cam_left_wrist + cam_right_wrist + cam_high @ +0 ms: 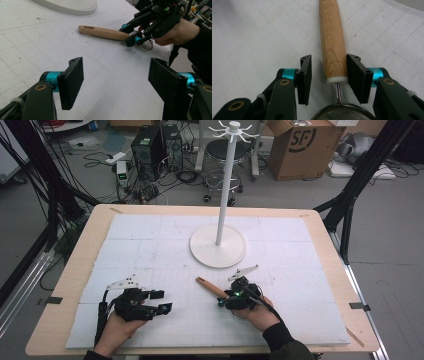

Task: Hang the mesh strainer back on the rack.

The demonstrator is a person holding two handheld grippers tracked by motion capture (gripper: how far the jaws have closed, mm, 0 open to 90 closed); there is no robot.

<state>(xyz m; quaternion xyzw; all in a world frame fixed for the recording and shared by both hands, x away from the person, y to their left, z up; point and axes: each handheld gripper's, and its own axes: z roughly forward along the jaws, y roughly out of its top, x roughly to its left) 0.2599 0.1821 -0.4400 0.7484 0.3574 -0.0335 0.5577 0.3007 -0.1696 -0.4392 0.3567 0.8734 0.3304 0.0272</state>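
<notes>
A small strainer lies on the white mat with its wooden handle pointing up-left toward the stand. My right gripper straddles the handle's lower end, just above the wire neck and mesh bowl. Its right pad rests against the wood, while a gap separates the left pad from it. In the left gripper view the right gripper sits over the same handle. My left gripper rests on the mat at the front left, its jaws wide open with only bare mat between them.
A white hook stand rises from a round base at the mat's middle back, its pole tall. The wooden table edge runs along the front. A cardboard box, a stool and cables stand on the floor beyond.
</notes>
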